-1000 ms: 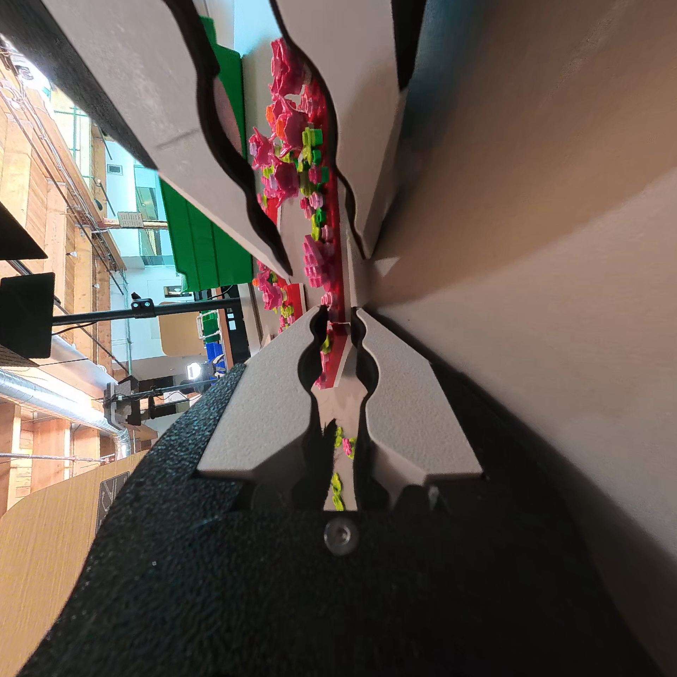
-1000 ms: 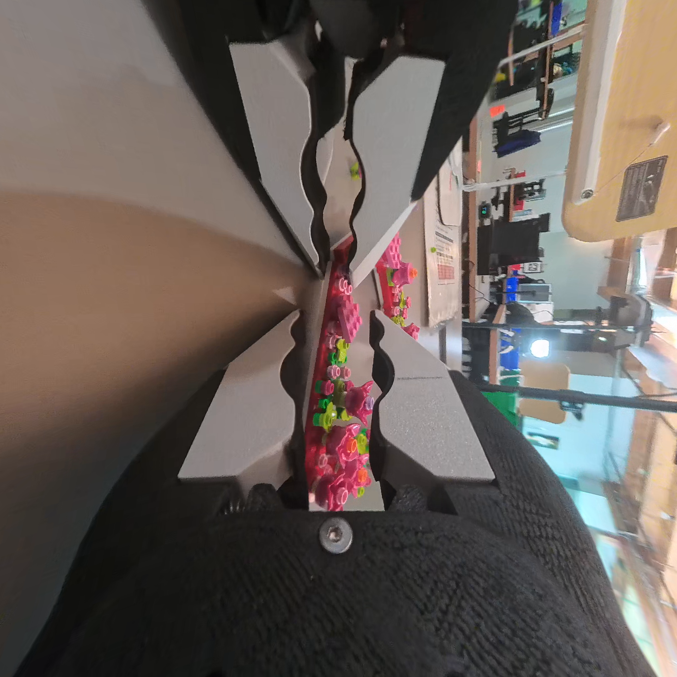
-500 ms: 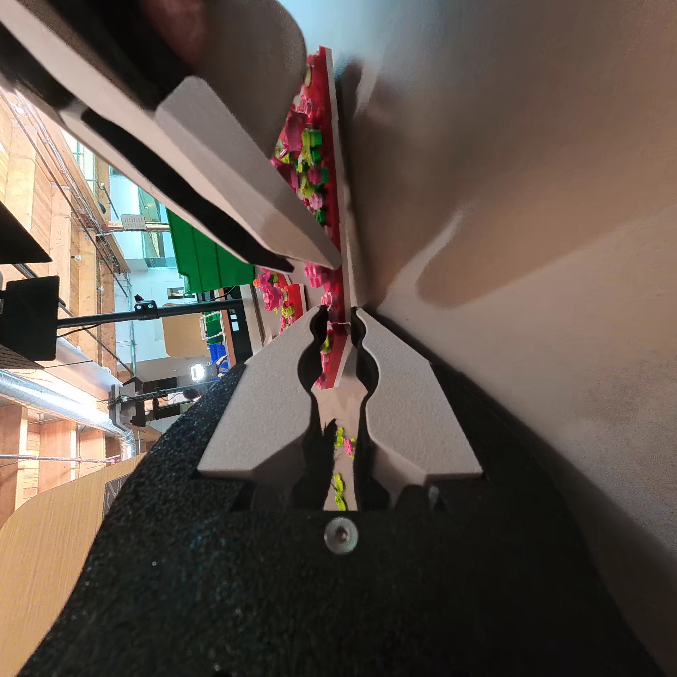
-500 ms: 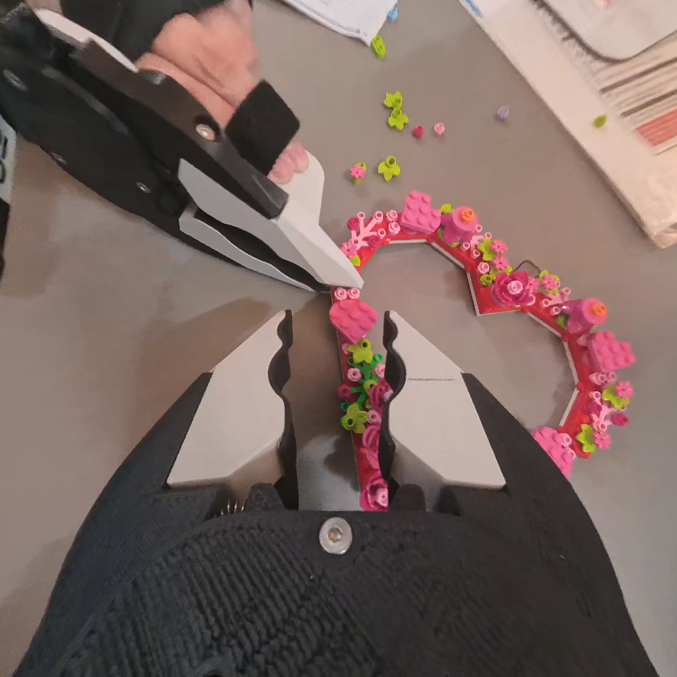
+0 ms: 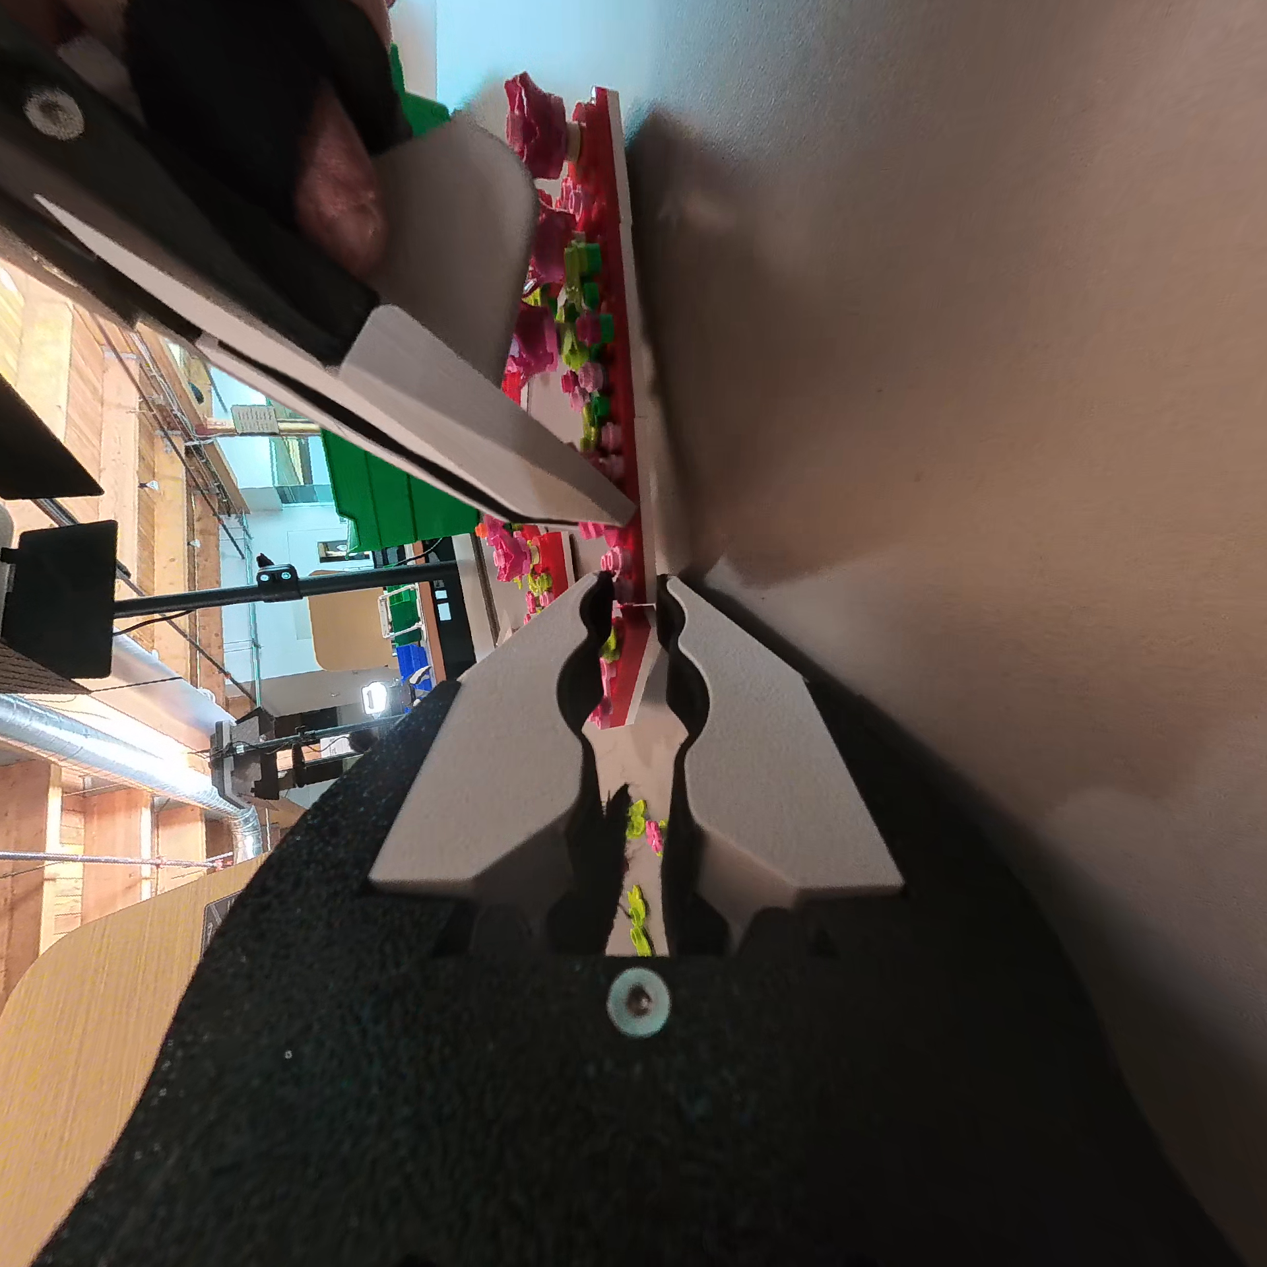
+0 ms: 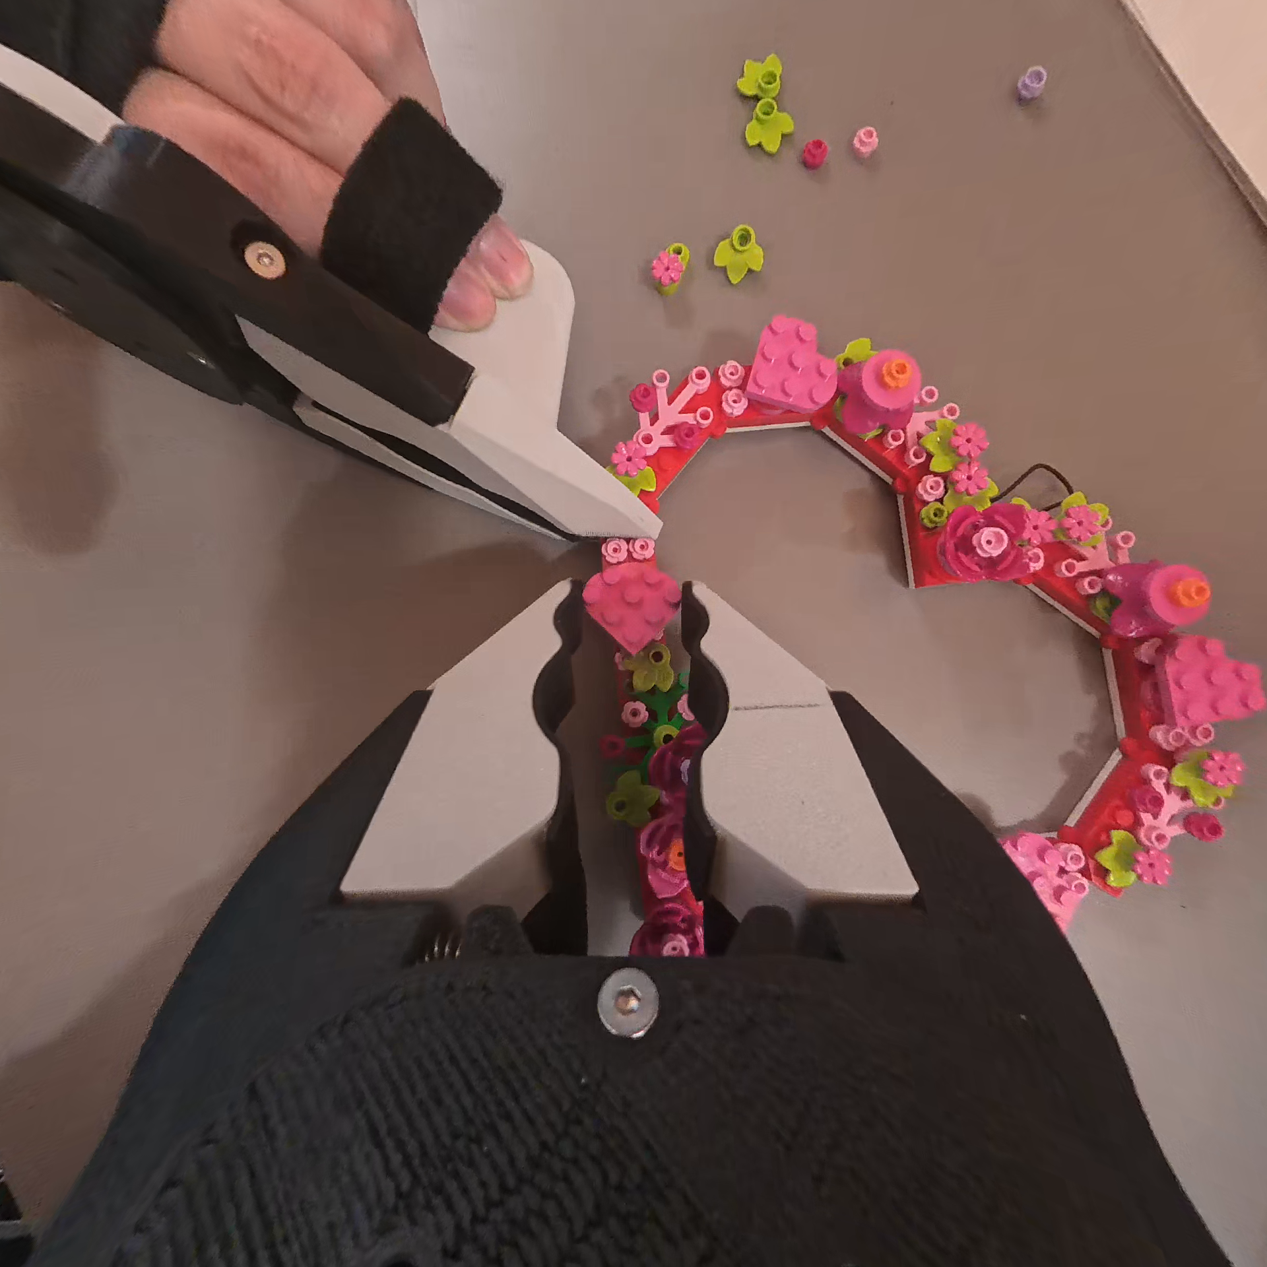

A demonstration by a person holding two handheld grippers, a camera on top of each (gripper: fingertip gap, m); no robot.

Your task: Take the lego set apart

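A heart-shaped red lego frame (image 6: 685,439) covered in pink flowers and lime leaves lies on the grey table (image 6: 206,651). My right gripper (image 6: 629,596) reaches over its left section from above. Its fingers are closed on the sides of that section, level with a pink heart brick (image 6: 631,607). My left gripper (image 5: 632,589), held by a hand, comes in from the upper left in the right wrist view (image 6: 617,531). It is shut on the frame's red plate (image 5: 620,343) just beyond the heart brick. The right gripper (image 5: 610,511) shows close above it.
Loose lime leaves (image 6: 764,103) (image 6: 739,257), a pink flower (image 6: 668,269) and small studs (image 6: 814,152) (image 6: 1032,83) lie behind the frame. A paper edge (image 6: 1220,82) is at the far right. A green crate (image 5: 391,493) stands beyond the table. Left and right tips are no more than a few centimetres apart. From the left gripper's tips to the pink flower (image 6: 668,269) is close to 8 cm.
My right gripper swung from a sideways grip to a top-down pose, opened wide, then narrowed onto the frame's left section. My left gripper kept its hold on the plate.
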